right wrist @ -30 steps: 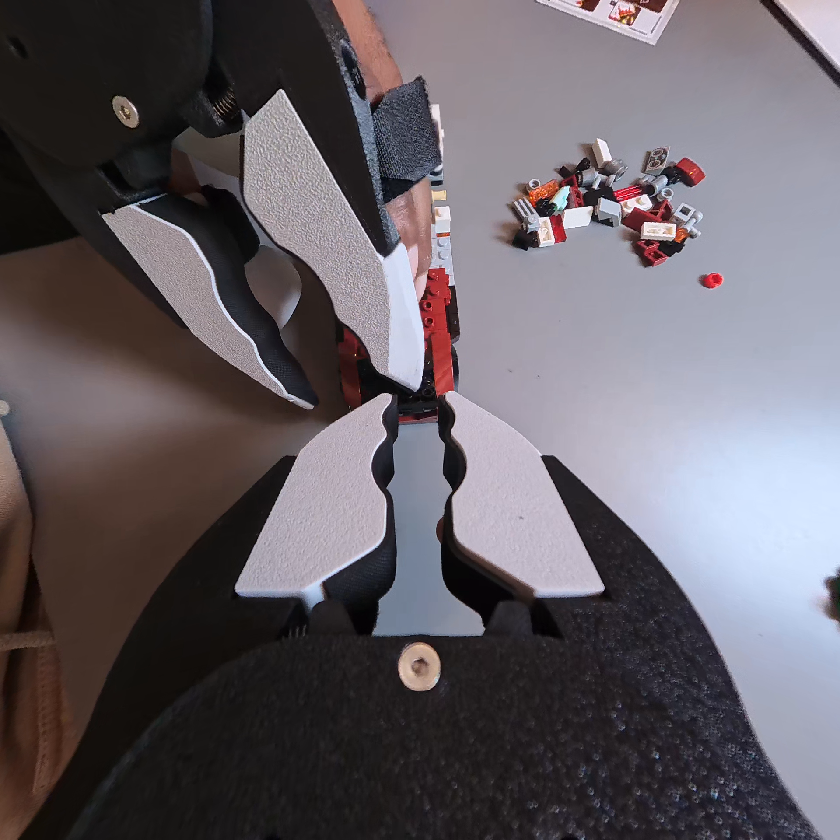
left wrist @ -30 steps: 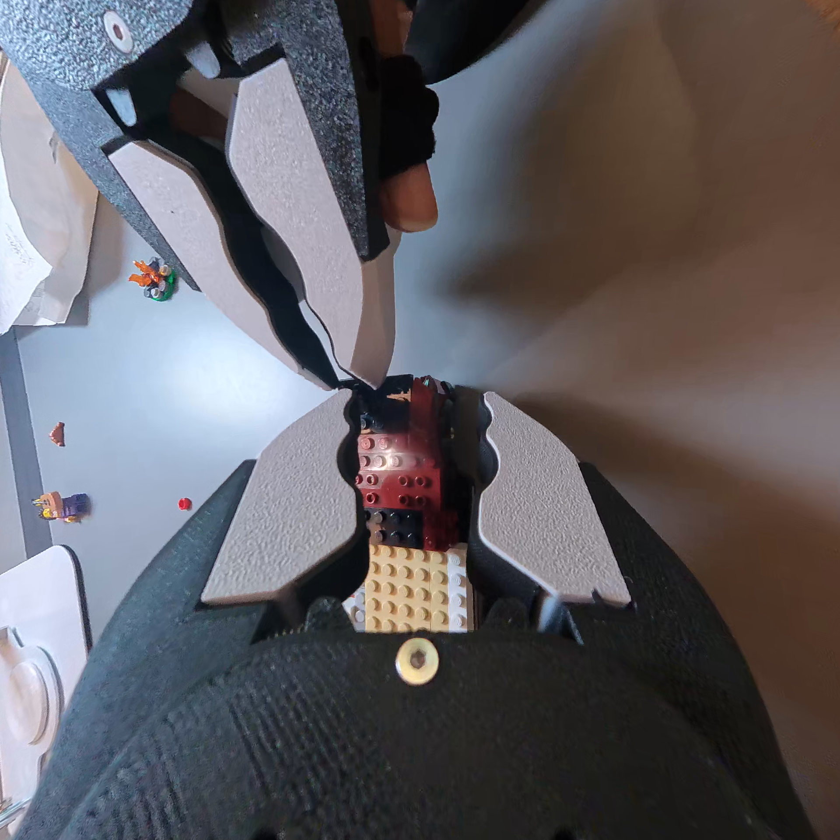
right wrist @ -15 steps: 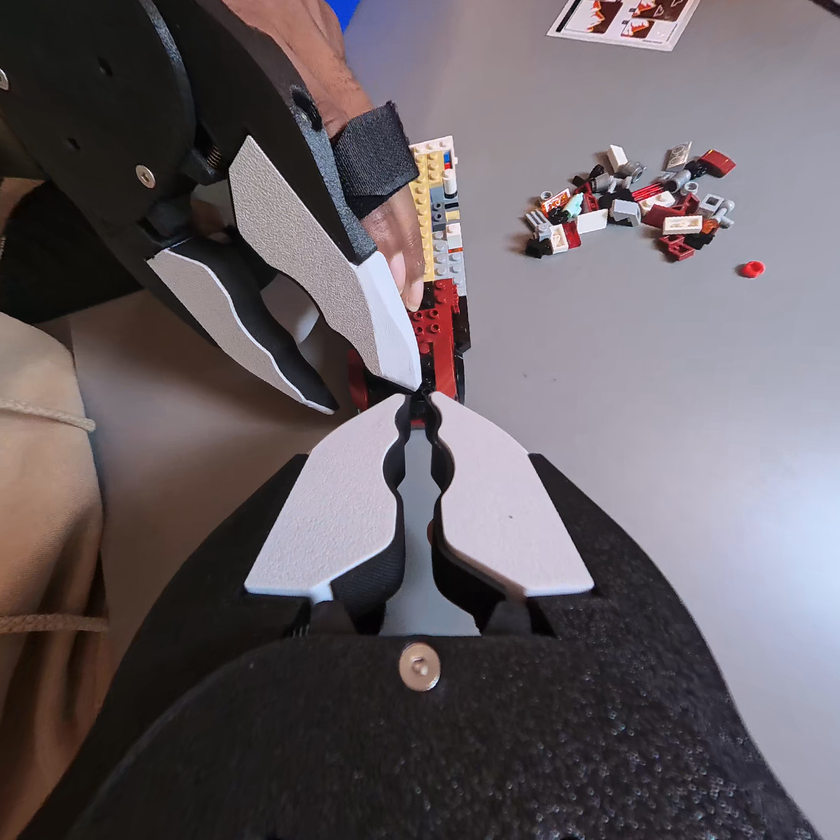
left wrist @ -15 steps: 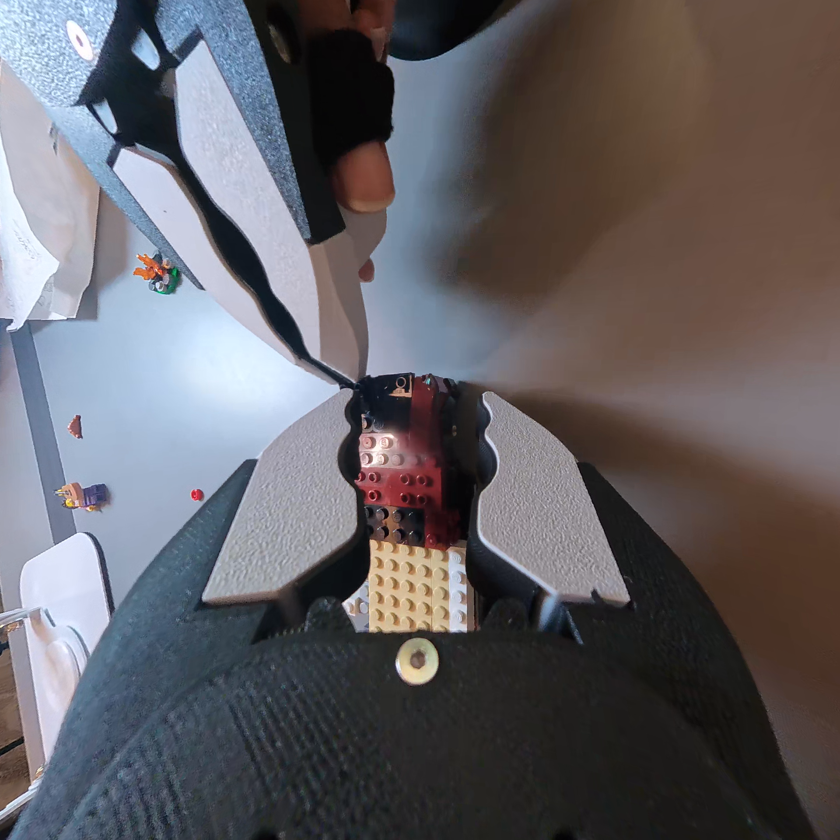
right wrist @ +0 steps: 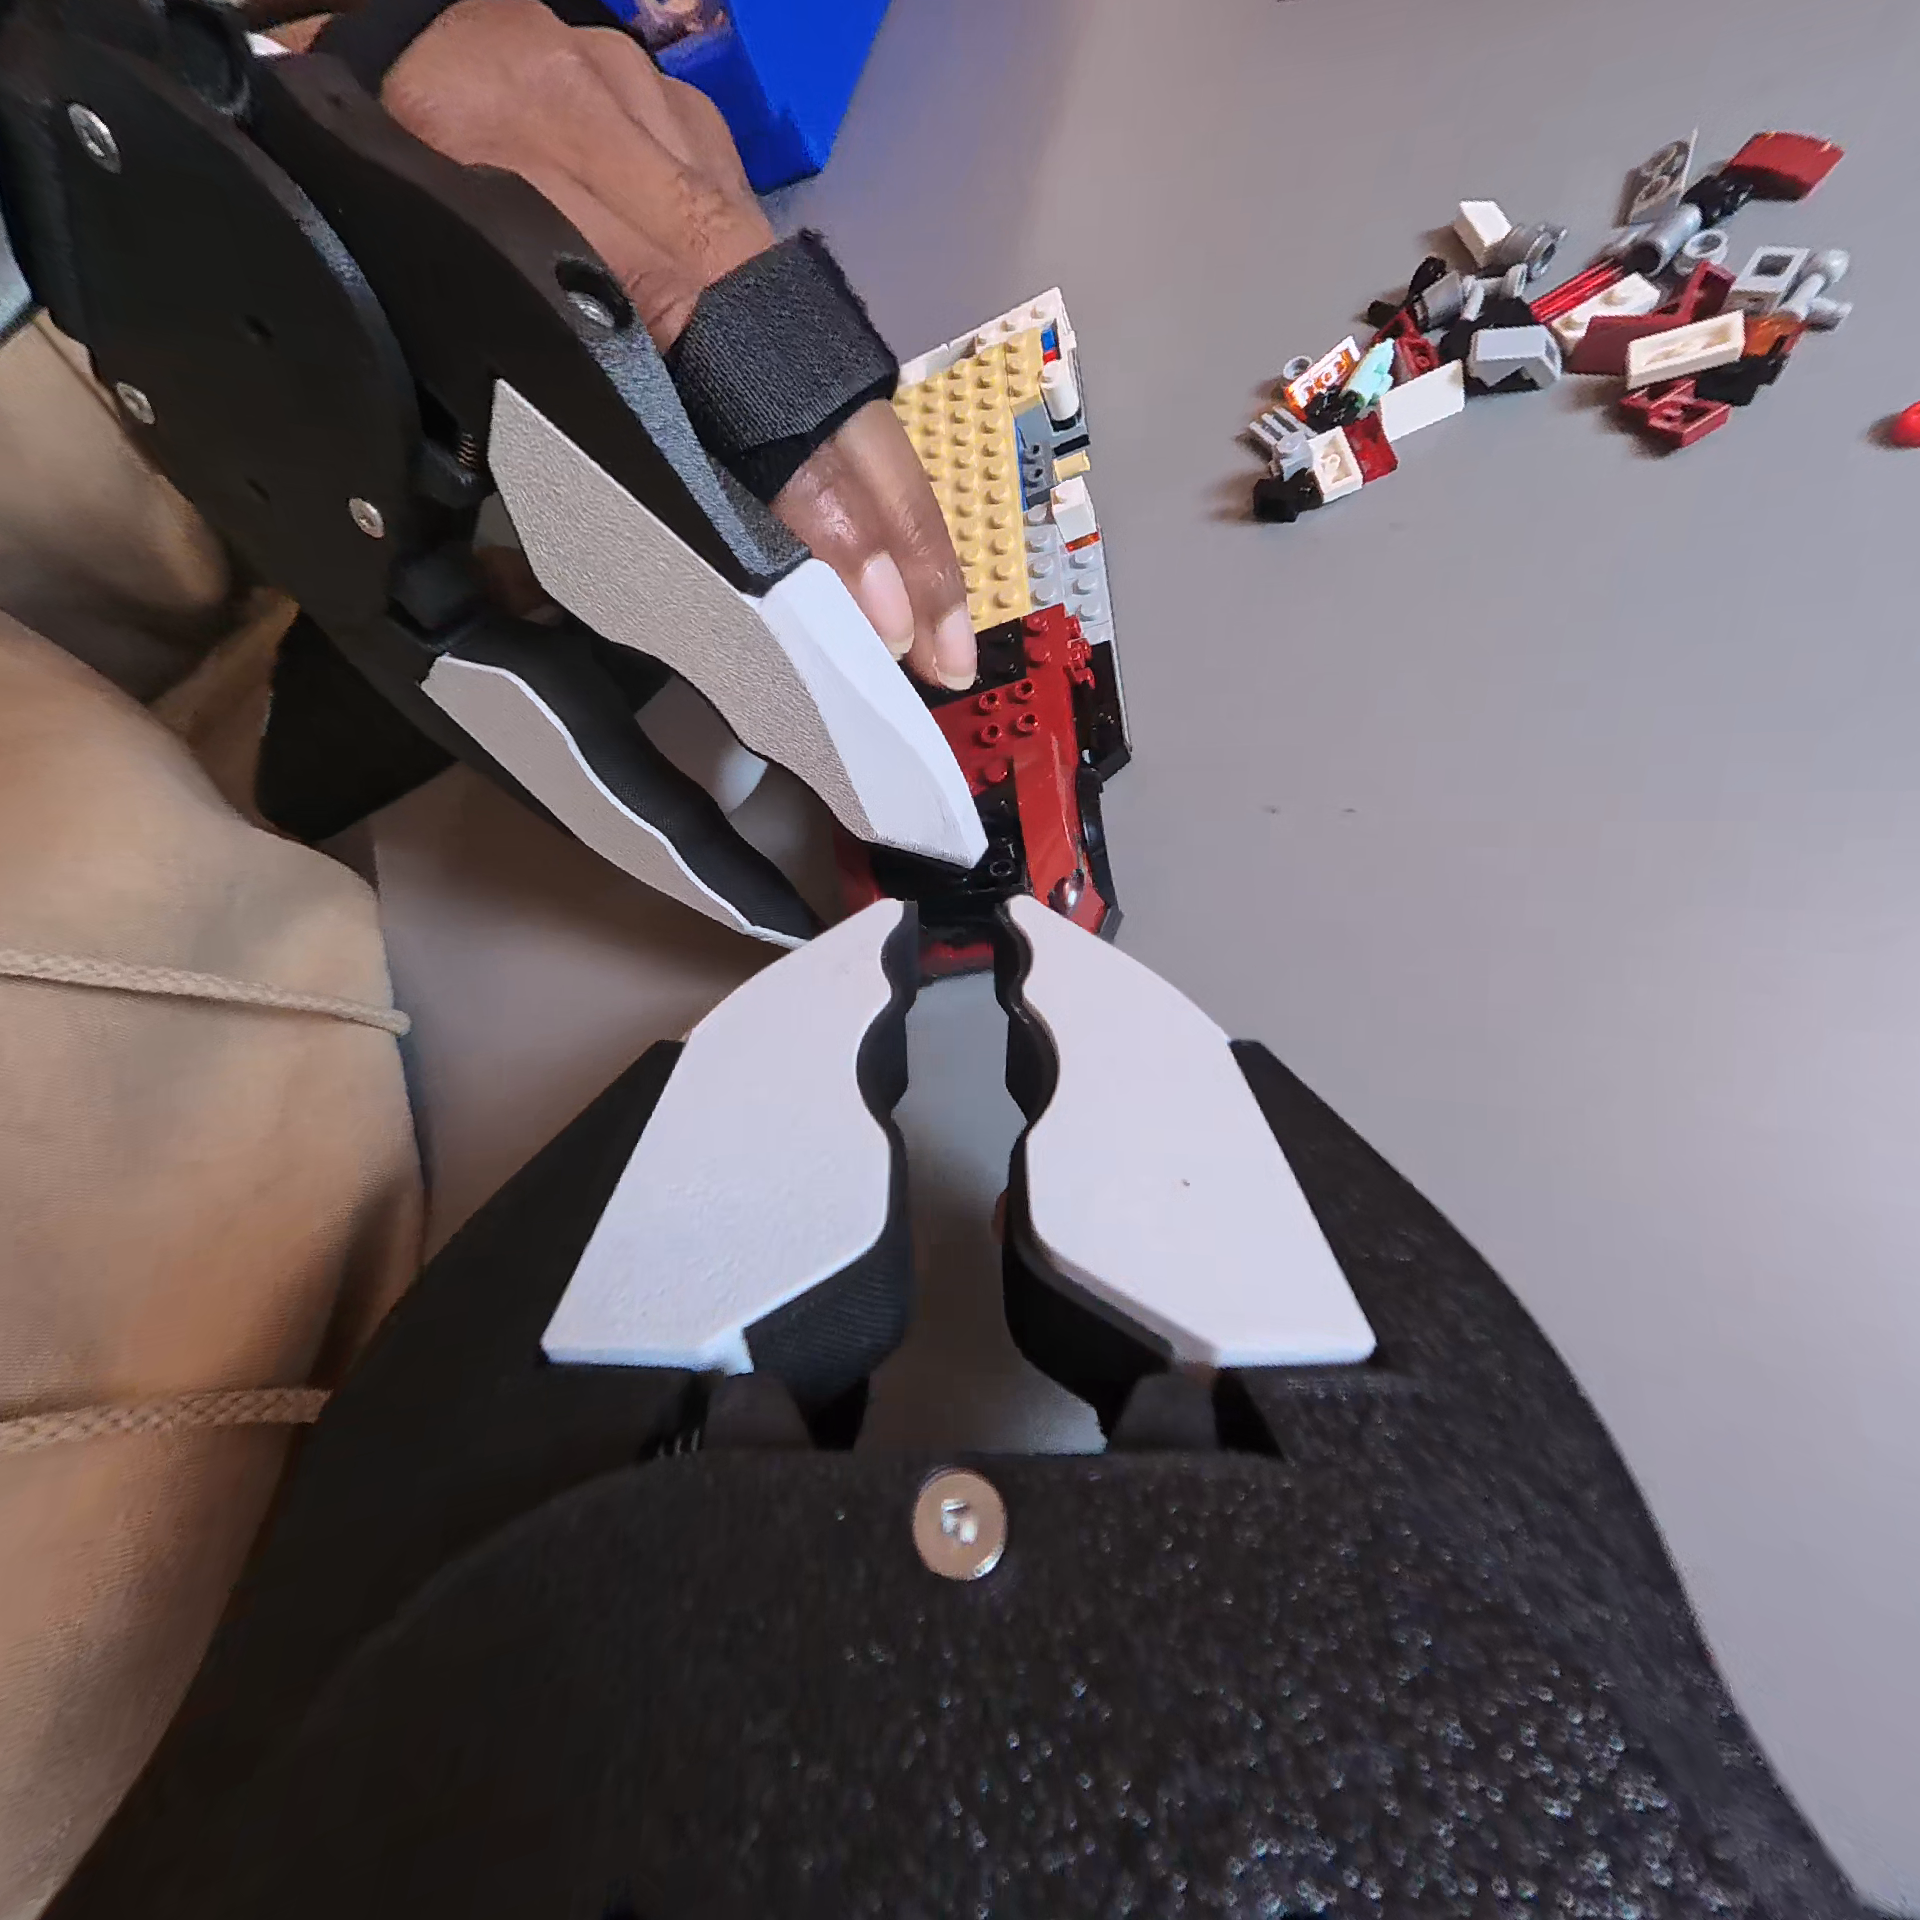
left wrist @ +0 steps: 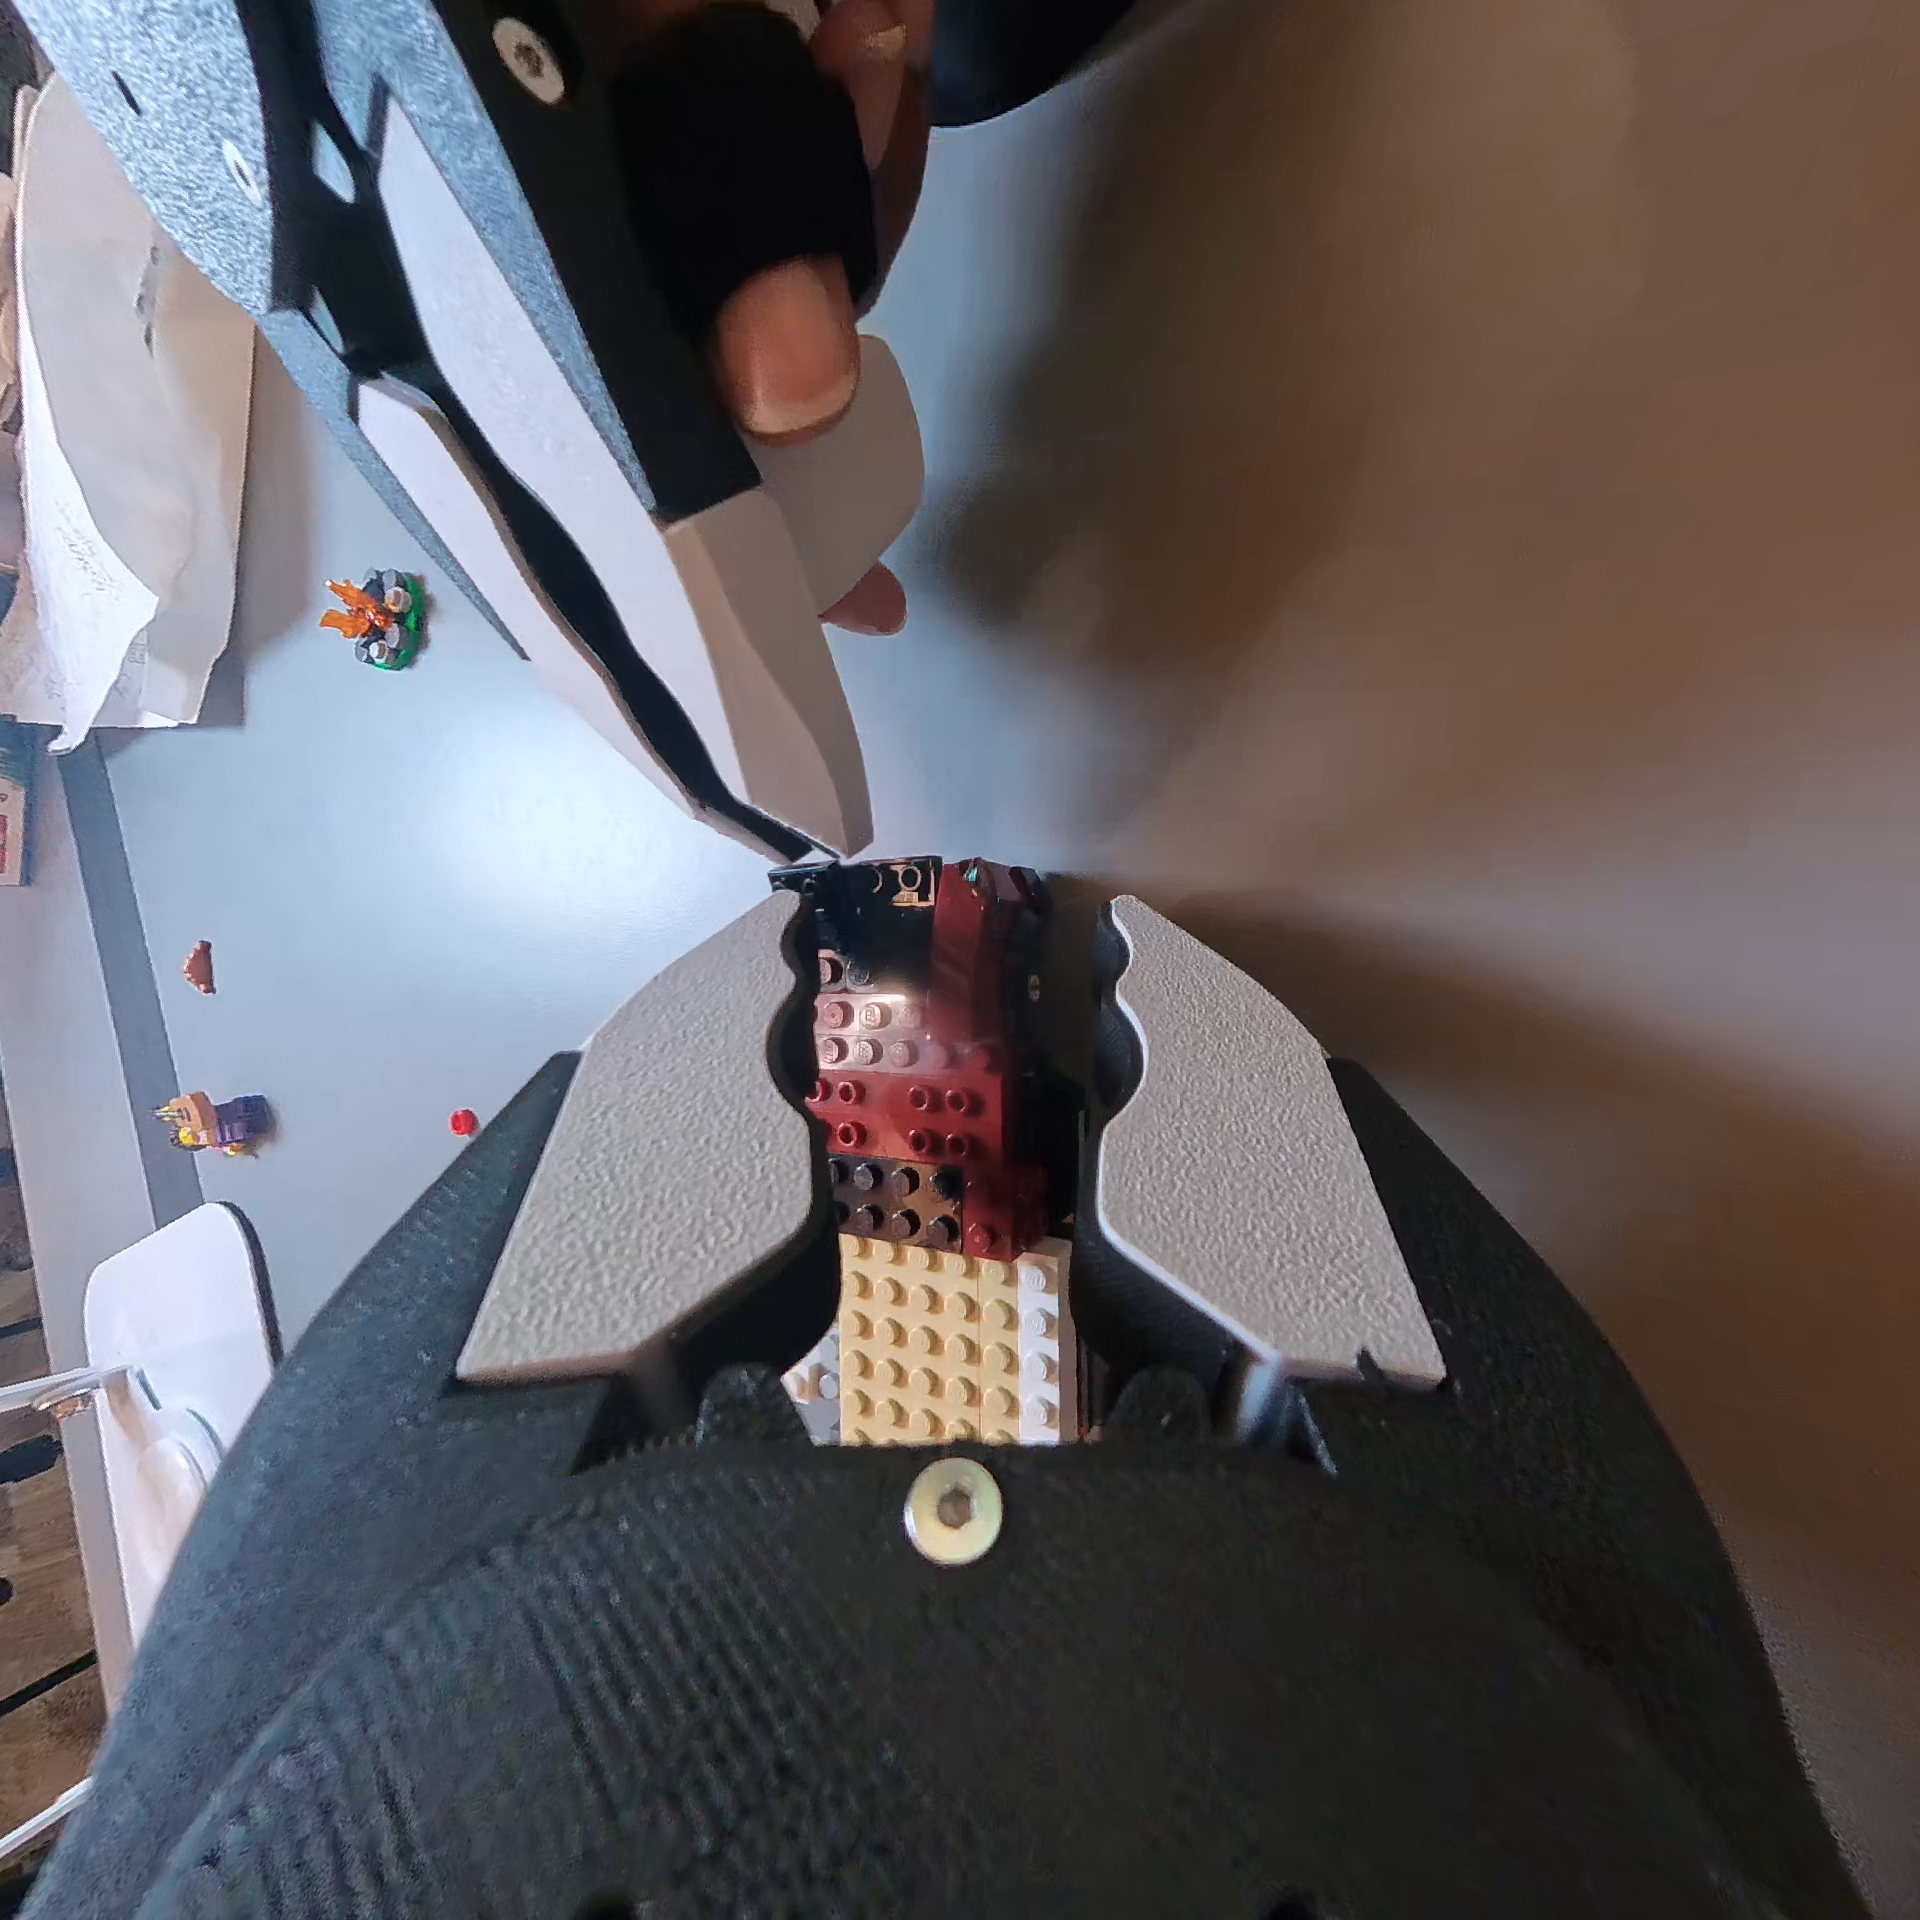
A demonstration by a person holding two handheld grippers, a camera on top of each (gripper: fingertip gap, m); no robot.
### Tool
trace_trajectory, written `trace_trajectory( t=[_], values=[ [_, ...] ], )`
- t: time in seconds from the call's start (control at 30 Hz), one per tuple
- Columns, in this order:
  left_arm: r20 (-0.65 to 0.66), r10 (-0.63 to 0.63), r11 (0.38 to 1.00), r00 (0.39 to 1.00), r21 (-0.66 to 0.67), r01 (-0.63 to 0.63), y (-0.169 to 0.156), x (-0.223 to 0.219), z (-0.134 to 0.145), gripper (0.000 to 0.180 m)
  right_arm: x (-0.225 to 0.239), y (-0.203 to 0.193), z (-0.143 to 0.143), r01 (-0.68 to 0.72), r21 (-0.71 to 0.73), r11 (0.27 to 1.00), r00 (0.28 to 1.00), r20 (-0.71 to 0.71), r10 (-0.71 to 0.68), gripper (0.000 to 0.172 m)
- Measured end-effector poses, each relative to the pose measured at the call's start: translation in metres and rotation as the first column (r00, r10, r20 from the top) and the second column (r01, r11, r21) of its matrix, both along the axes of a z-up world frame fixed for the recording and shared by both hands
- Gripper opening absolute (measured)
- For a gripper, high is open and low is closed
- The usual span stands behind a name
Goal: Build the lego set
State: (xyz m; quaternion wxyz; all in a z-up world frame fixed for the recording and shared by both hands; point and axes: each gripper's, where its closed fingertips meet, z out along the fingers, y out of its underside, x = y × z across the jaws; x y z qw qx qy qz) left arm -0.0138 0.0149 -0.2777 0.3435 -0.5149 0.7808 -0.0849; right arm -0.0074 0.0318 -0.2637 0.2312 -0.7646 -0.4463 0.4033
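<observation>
Clamping the brick model (left wrist: 935, 1195) lengthwise between its spread fingers at centre frame, your left gripper (left wrist: 945, 914) steadies it. Your right gripper (right wrist: 954, 912), jaws narrowed, pinches a small black piece (right wrist: 961, 902) at the model's near tip; loose bricks (right wrist: 1558, 312) lie upper right on the grey table (right wrist: 1455, 831).

— Any lettering on the counter (right wrist: 1455, 935)?
— A white paper sheet (left wrist: 104, 416) at the counter's far left edge carries faint handwriting, too small to make out. A printed booklet (left wrist: 16, 800) just below it shows only a sliver of colour at that edge.
— Among the loose bricks (right wrist: 1538, 343) toward the far right corner?
— One small orange-and-white printed tile (right wrist: 1317, 376) and a grey printed tile (right wrist: 1660, 177), both with markings too small to tell. A blue box (right wrist: 758, 94) at the far edge bears a blurred picture.
</observation>
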Motion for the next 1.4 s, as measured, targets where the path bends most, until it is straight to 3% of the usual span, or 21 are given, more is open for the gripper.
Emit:
trace_trajectory(
  t=[0.27,0.6,1.4],
  values=[
    [0.028,0.007,1.0,1.0,-0.006,-0.006,-0.0007,0.0014,0.0004,0.052,-0.0014,0.0071,-0.0021,-0.016,0.238,0.971,0.997,0.076,-0.003,0.018],
    [0.035,0.019,1.0,0.999,-0.003,-0.019,0.0,-0.0005,-0.0008,0.053,0.0001,0.0089,-0.0014,-0.065,0.298,0.952,0.996,0.075,0.044,0.016],
    [0.049,0.025,1.0,0.998,-0.007,-0.025,-0.0007,-0.0005,-0.0025,0.052,0.003,0.0087,-0.0064,-0.077,0.267,0.96,0.995,0.088,0.055,0.016]
  ],
)
